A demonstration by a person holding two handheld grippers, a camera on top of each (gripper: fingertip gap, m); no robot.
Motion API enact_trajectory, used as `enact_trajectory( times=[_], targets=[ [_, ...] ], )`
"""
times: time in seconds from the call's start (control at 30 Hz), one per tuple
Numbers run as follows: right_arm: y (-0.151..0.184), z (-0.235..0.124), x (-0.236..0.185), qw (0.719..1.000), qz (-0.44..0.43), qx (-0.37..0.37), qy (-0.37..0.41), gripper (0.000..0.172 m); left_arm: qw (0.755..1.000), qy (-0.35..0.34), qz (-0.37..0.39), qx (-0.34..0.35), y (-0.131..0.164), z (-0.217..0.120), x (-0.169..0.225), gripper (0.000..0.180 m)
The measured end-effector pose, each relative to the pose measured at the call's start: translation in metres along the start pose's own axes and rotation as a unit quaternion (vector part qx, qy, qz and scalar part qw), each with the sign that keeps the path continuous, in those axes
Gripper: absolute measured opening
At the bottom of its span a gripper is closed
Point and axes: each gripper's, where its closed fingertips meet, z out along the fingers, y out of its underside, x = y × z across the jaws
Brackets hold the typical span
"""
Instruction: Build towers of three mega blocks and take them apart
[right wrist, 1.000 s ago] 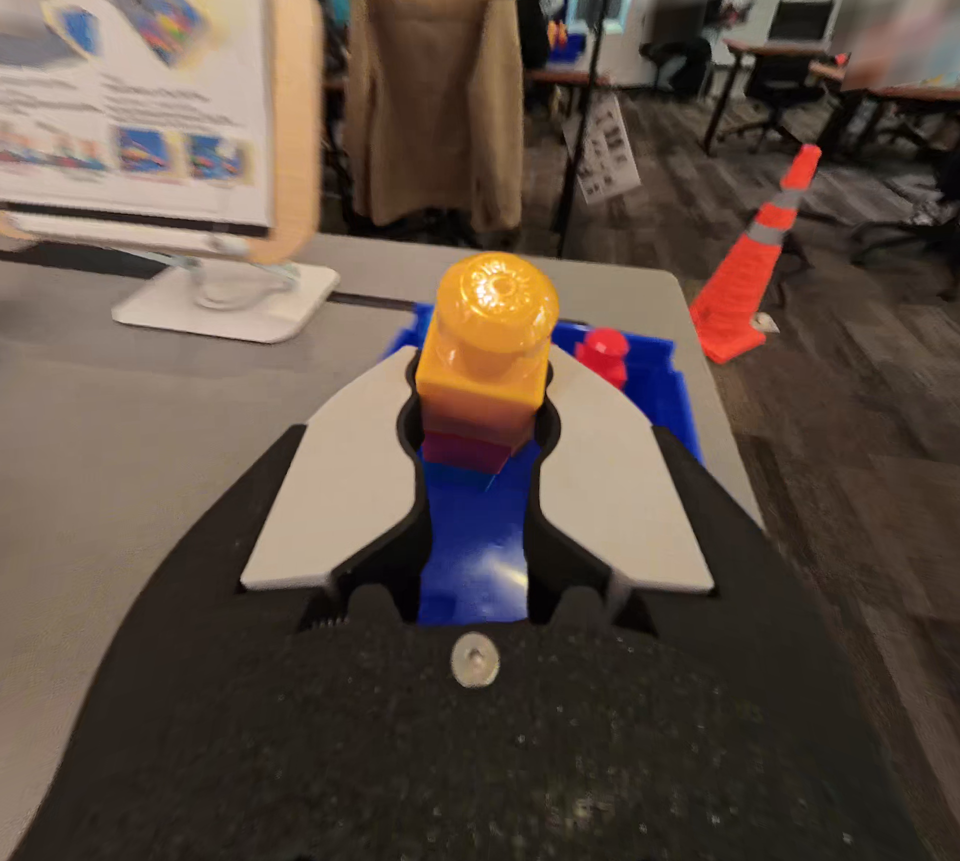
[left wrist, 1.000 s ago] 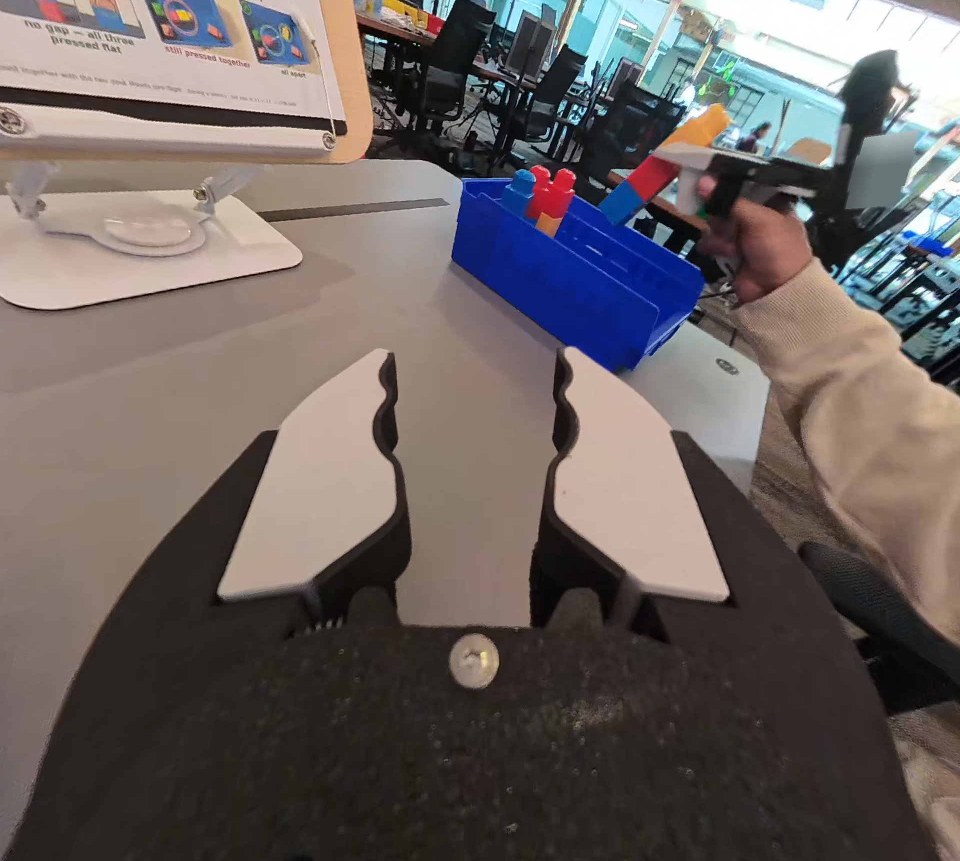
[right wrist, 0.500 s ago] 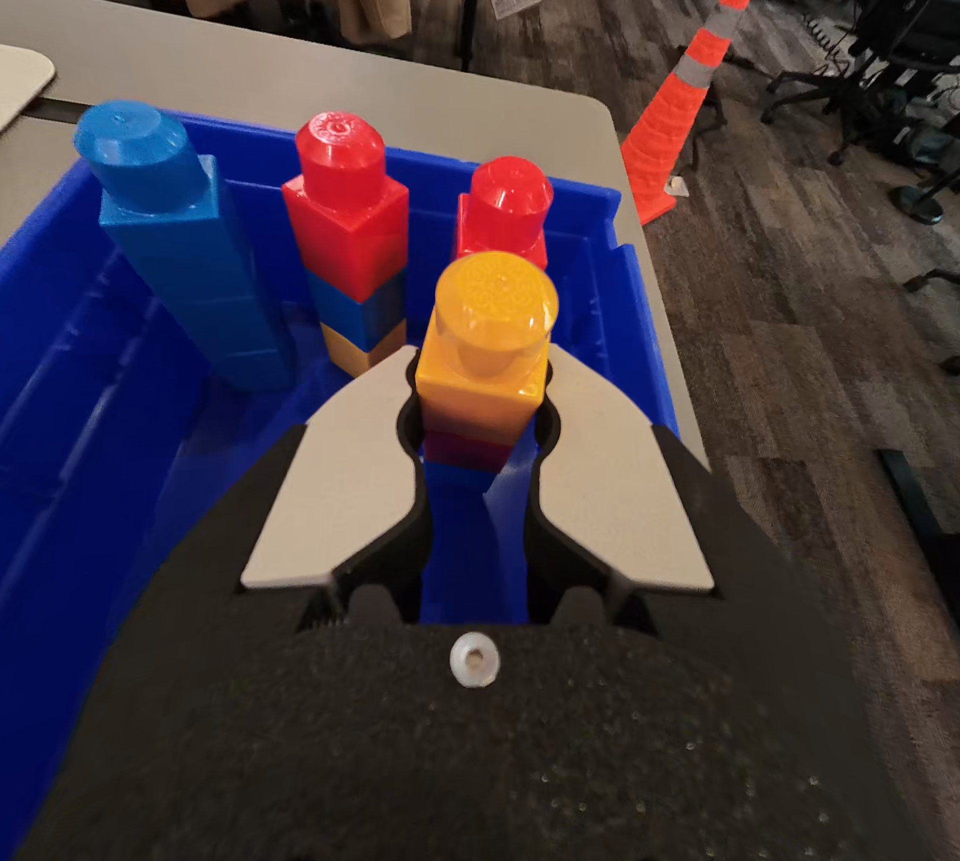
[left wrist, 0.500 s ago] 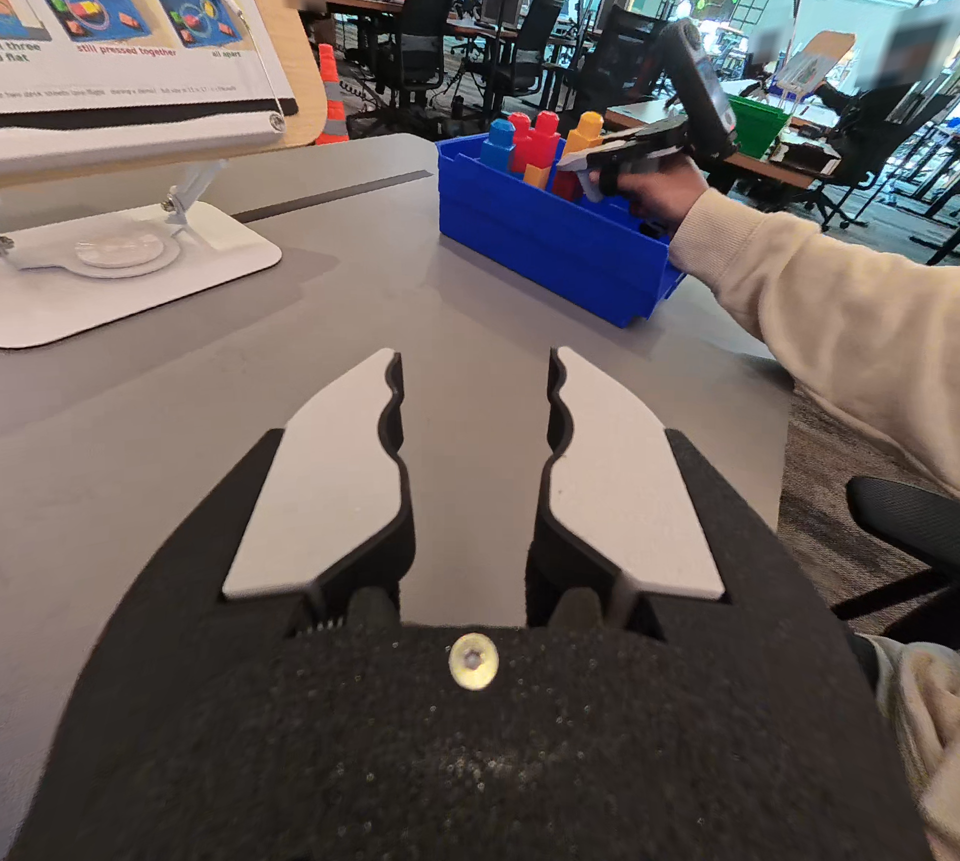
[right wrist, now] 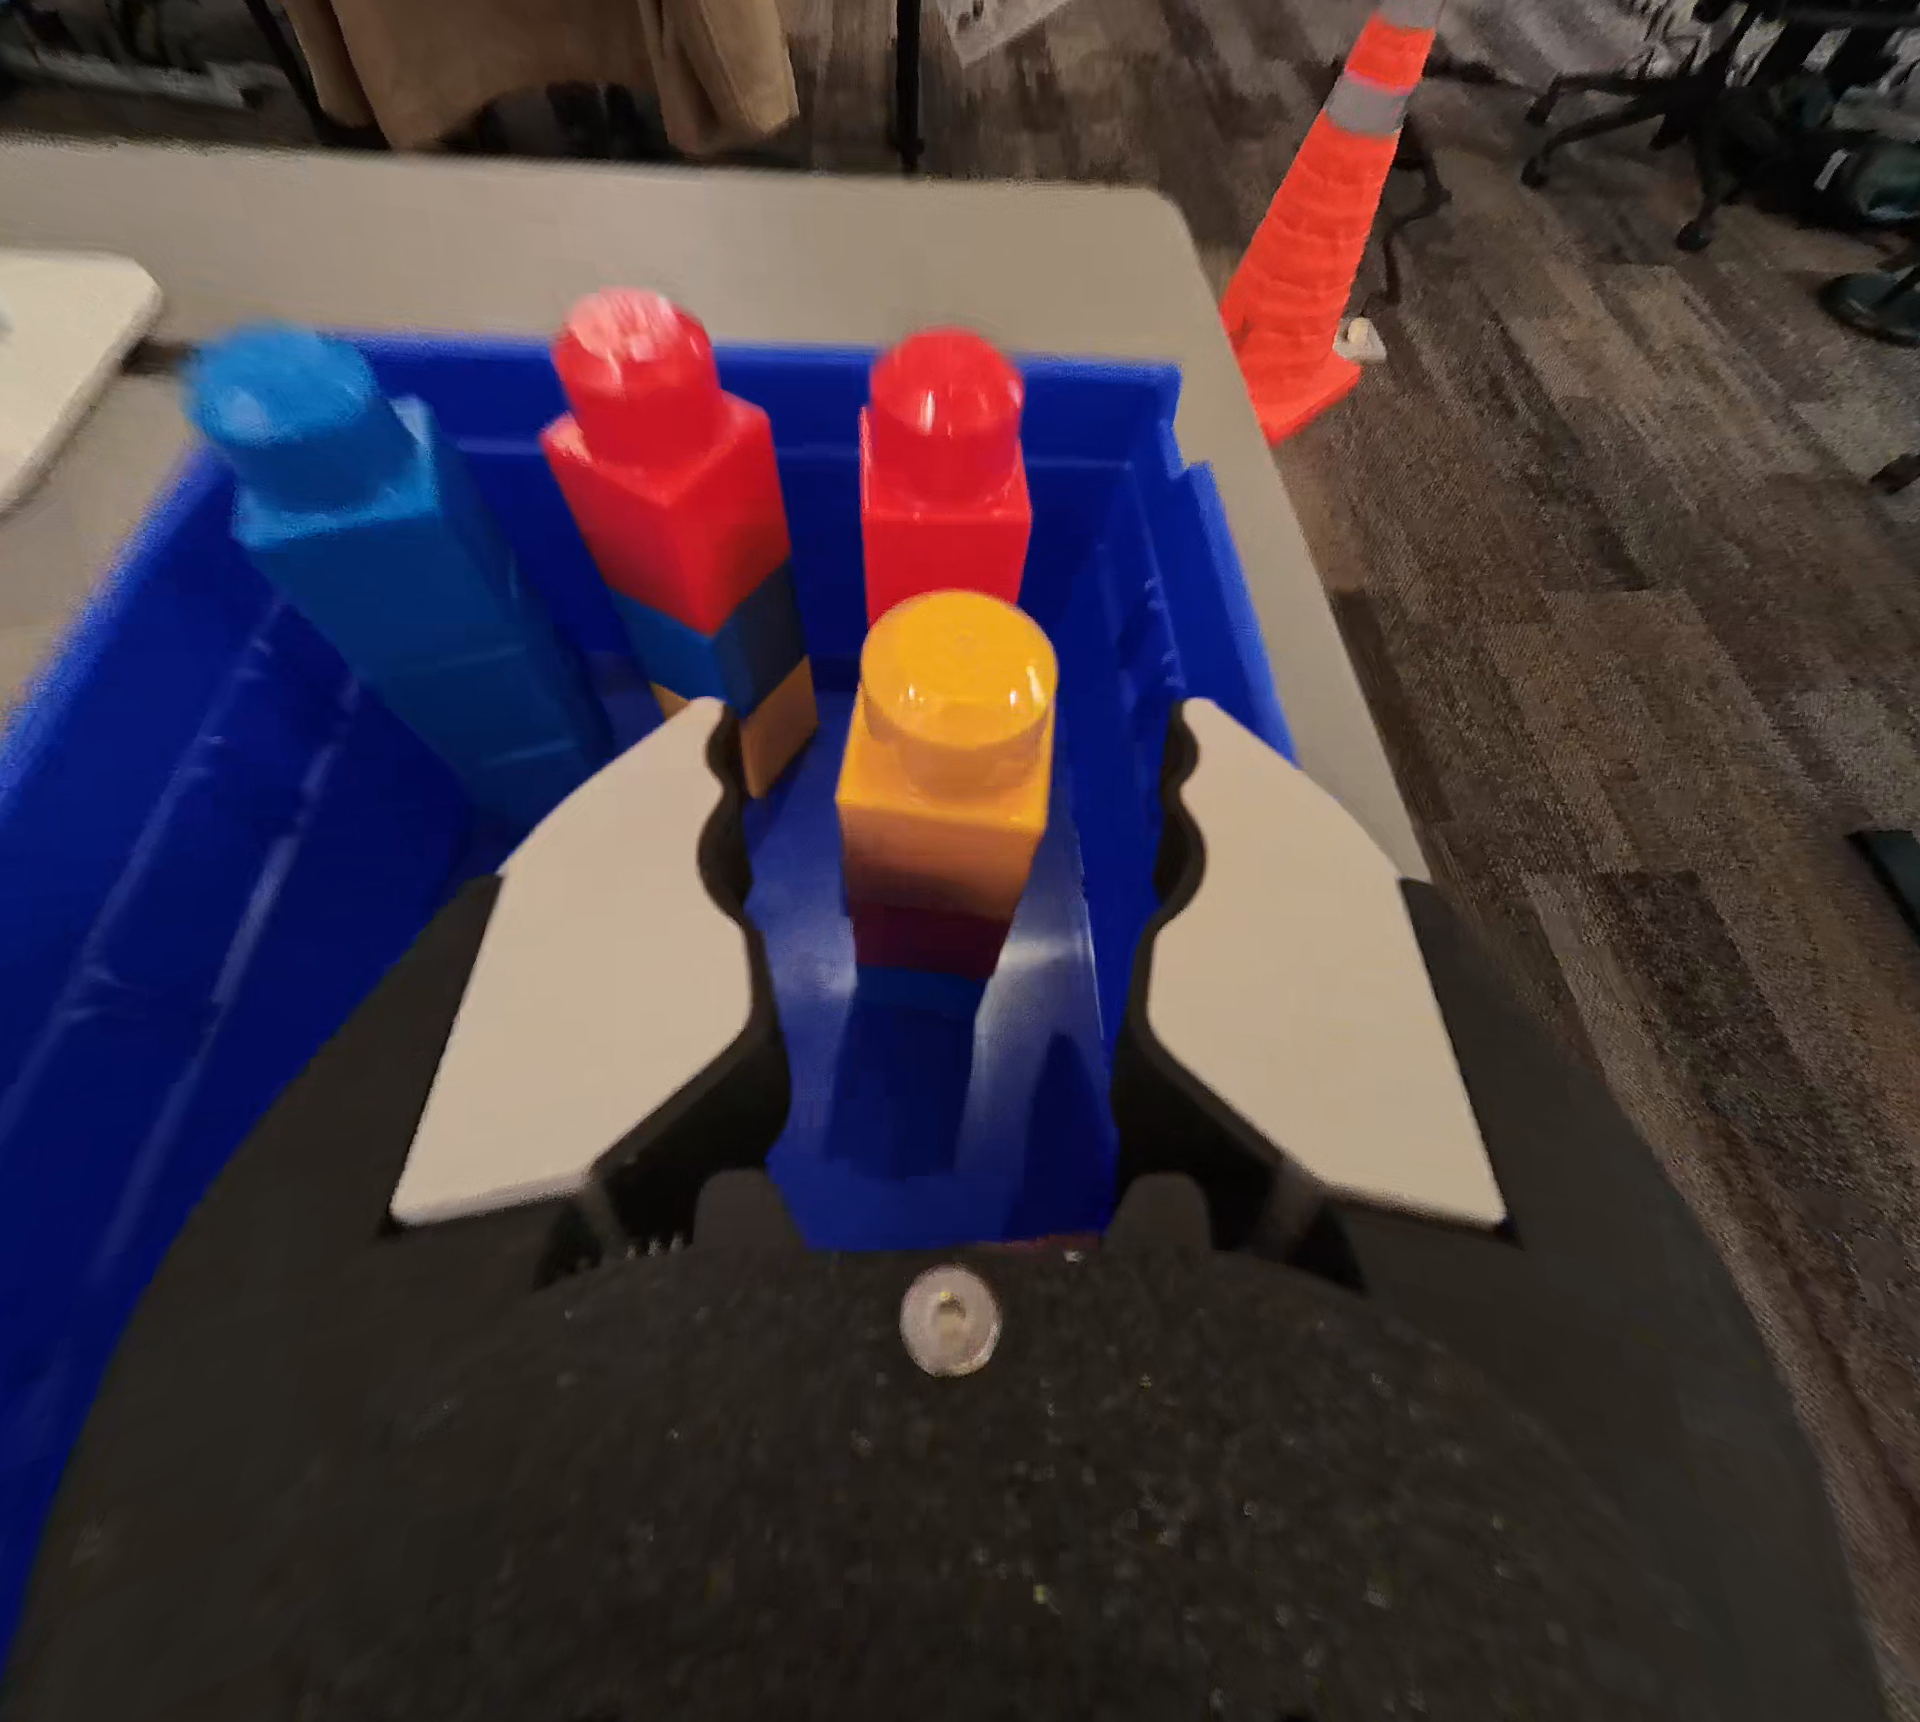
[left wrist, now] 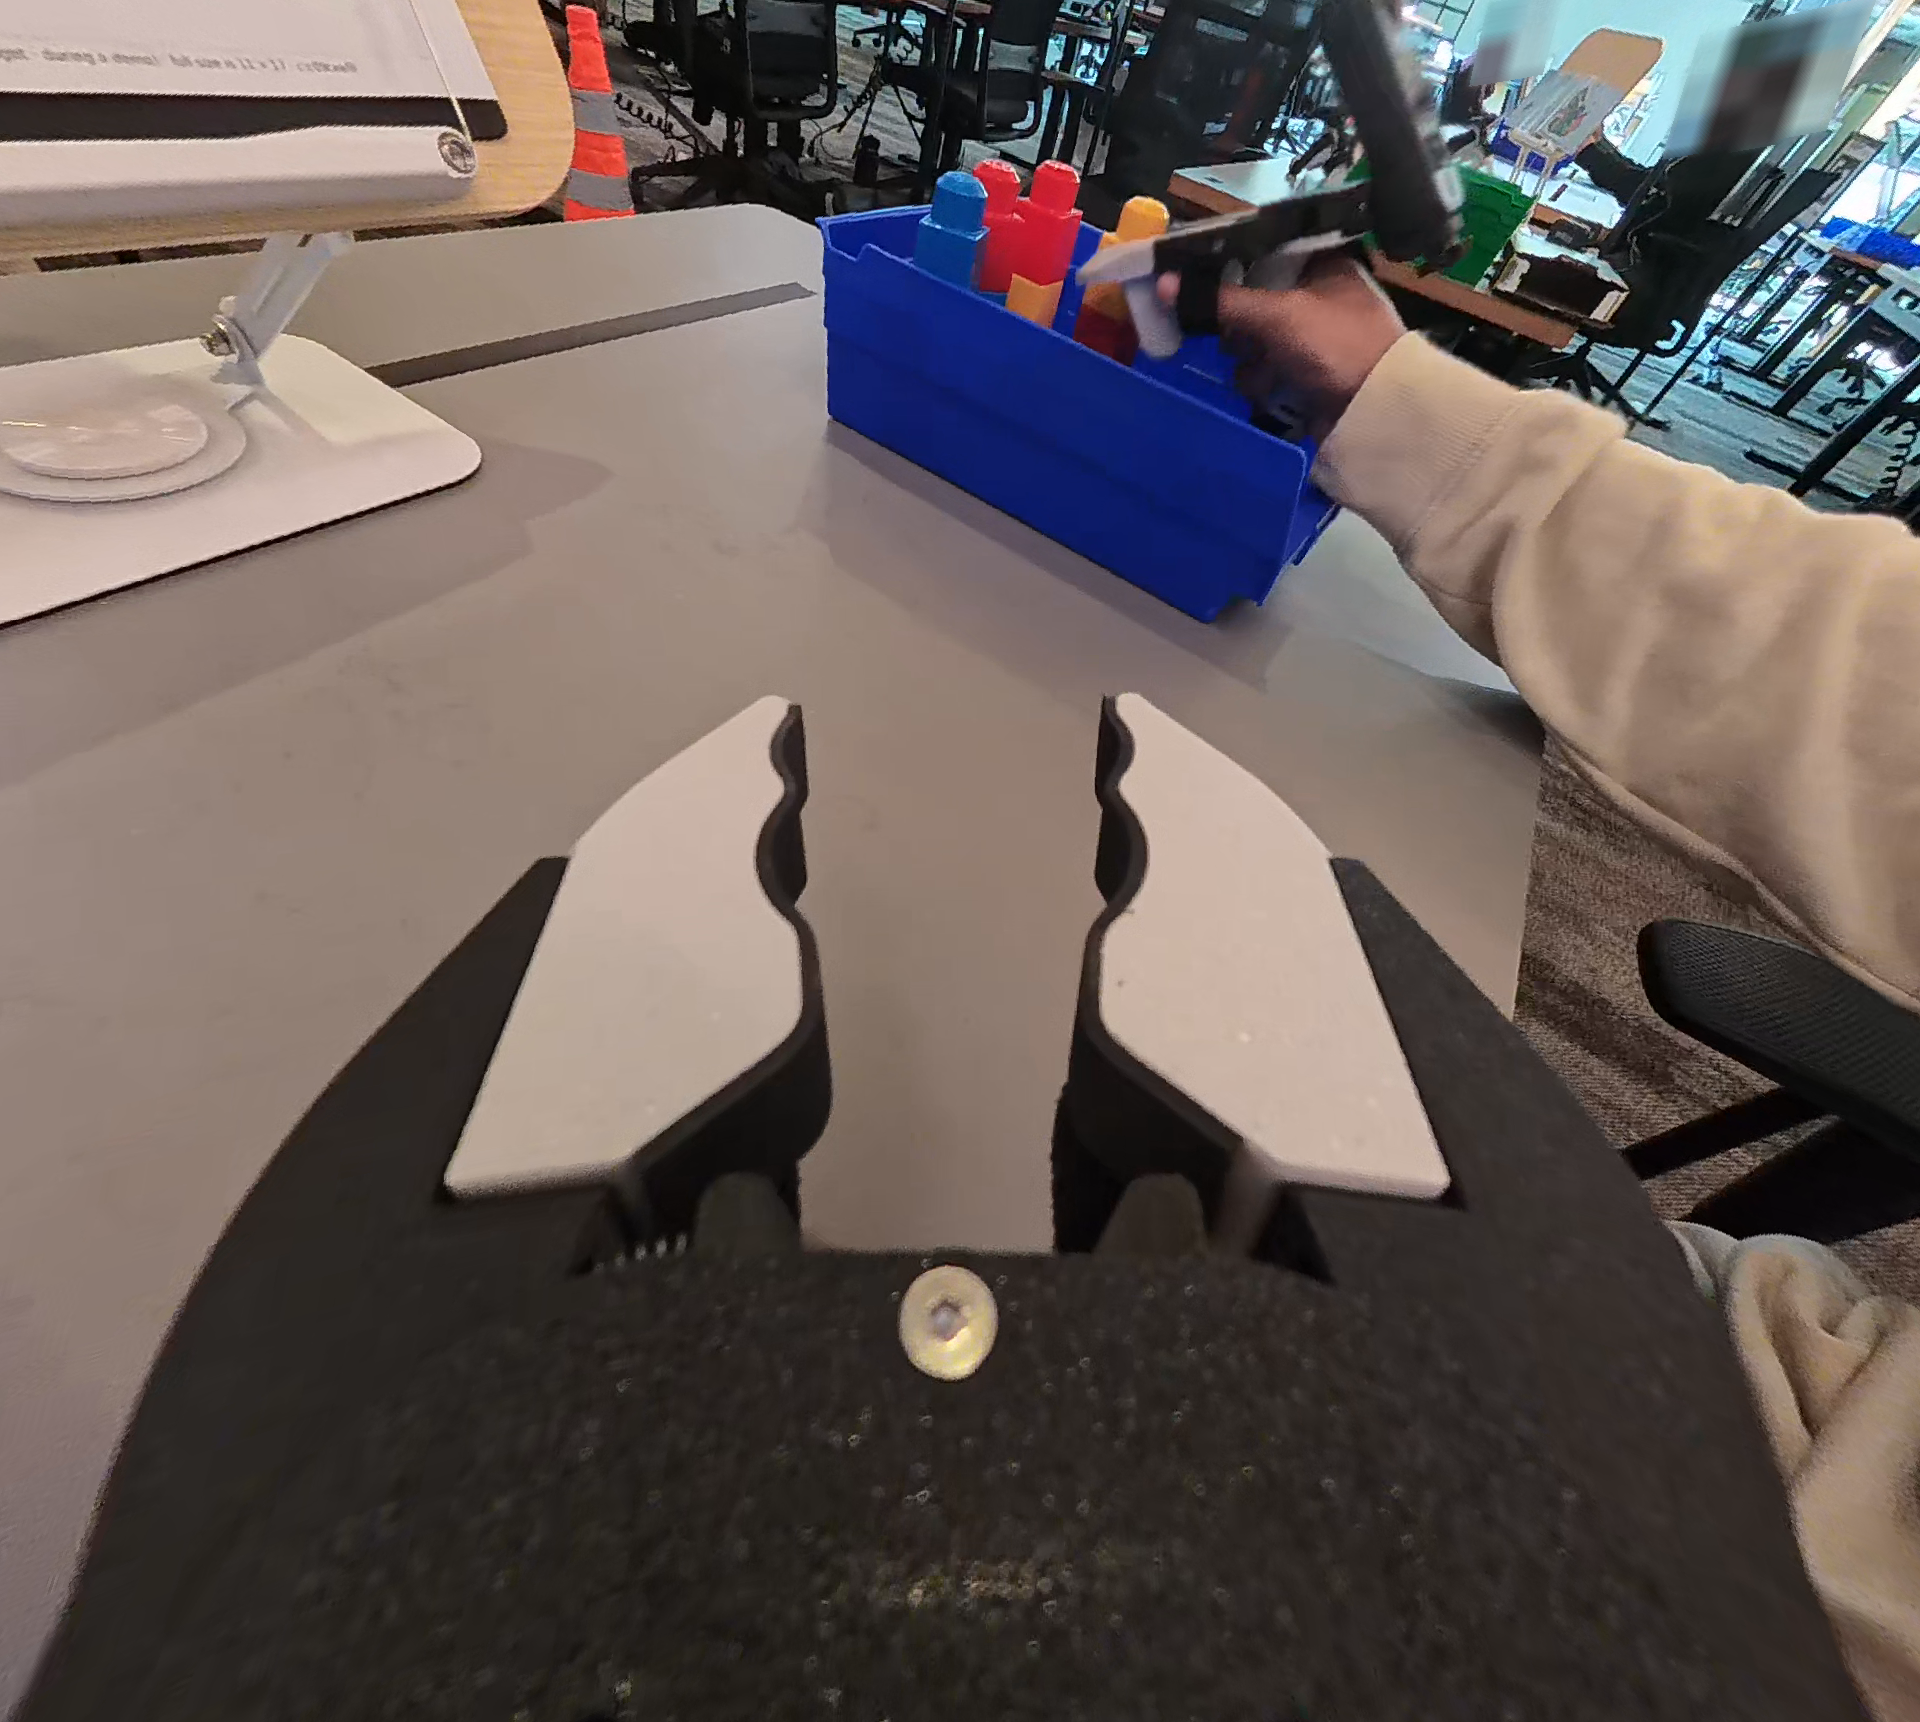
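My right gripper (right wrist: 945, 737) is open over the blue bin (right wrist: 156, 841). A tower with an orange block on top, then red, then blue (right wrist: 940, 820) stands upright in the bin between my pads, with a gap on both sides. Three more towers stand behind it: an all-blue one (right wrist: 384, 571), a red-blue-orange one (right wrist: 675, 529) and a red-topped one (right wrist: 943, 488). My left gripper (left wrist: 948, 727) is open and empty above the grey table (left wrist: 520, 685). The left wrist view shows the bin (left wrist: 1039, 415), the towers and my right gripper (left wrist: 1132, 290) at it.
A white stand with an instruction sheet (left wrist: 208, 10) is at the table's far left. An orange traffic cone (right wrist: 1340, 155) stands on the floor beyond the table's right corner. A sleeved arm (left wrist: 1610, 592) reaches to the bin. Office chairs and desks fill the background.
My right gripper carried the orange-topped tower down into the bin, then opened and let it go; the tower now stands free. My left gripper stayed open over the table.
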Motion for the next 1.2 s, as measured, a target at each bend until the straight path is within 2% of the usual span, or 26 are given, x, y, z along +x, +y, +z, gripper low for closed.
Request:
enact_trajectory(
  times=[0.1,0.2,0.3,0.37,0.5,0.57,0.63,0.7,0.8,1.03,1.1,1.2],
  targets=[
    [-0.04,-0.039,-0.004,0.997,0.018,0.073,-0.007,0.08,1.0,-0.012,0.009,-0.002,0.0,-0.002,-0.002,0.053],
    [-0.088,-0.109,-0.03,0.981,0.043,0.181,-0.048,0.075,1.0,-0.027,0.005,-0.002,0.001,-0.004,-0.007,0.047],
    [-0.106,-0.174,-0.104,0.95,0.061,0.262,-0.158,0.067,0.999,-0.051,-0.003,0.004,0.002,-0.007,-0.015,0.045],
    [-0.091,-0.191,-0.166,0.934,0.062,0.261,-0.234,0.064,0.997,-0.076,-0.005,0.001,0.006,-0.01,-0.022,0.044],
    [-0.021,-0.181,-0.287,0.909,0.046,0.185,-0.37,0.067,0.991,-0.134,-0.002,-0.02,0.02,-0.02,-0.034,0.046],
    [0.013,-0.166,-0.324,0.906,0.015,0.17,-0.387,0.065,0.986,-0.165,-0.007,-0.021,0.026,-0.029,-0.041,0.047],
    [0.038,-0.153,-0.342,0.909,-0.028,0.164,-0.383,0.063,0.983,-0.181,-0.016,-0.023,0.034,-0.037,-0.044,0.049],
    [0.049,-0.148,-0.346,0.912,-0.058,0.156,-0.375,0.063,0.98,-0.197,-0.02,-0.024,0.041,-0.047,-0.046,0.05],
    [0.046,-0.154,-0.343,0.903,-0.043,0.179,-0.388,0.058,0.977,-0.21,-0.02,-0.027,0.051,-0.059,-0.047,0.05],
    [0.05,-0.154,-0.344,0.901,-0.04,0.176,-0.395,0.057,0.979,-0.2,-0.012,-0.041,0.05,-0.061,-0.039,0.05],
    [0.049,-0.155,-0.344,0.901,-0.04,0.178,-0.394,0.057,0.981,-0.185,-0.007,-0.064,0.04,-0.07,-0.031,0.045],
    [0.051,-0.155,-0.346,0.898,-0.036,0.172,-0.403,0.057,0.973,-0.211,-0.008,-0.097,0.006,-0.113,-0.044,0.055]
  ],
)
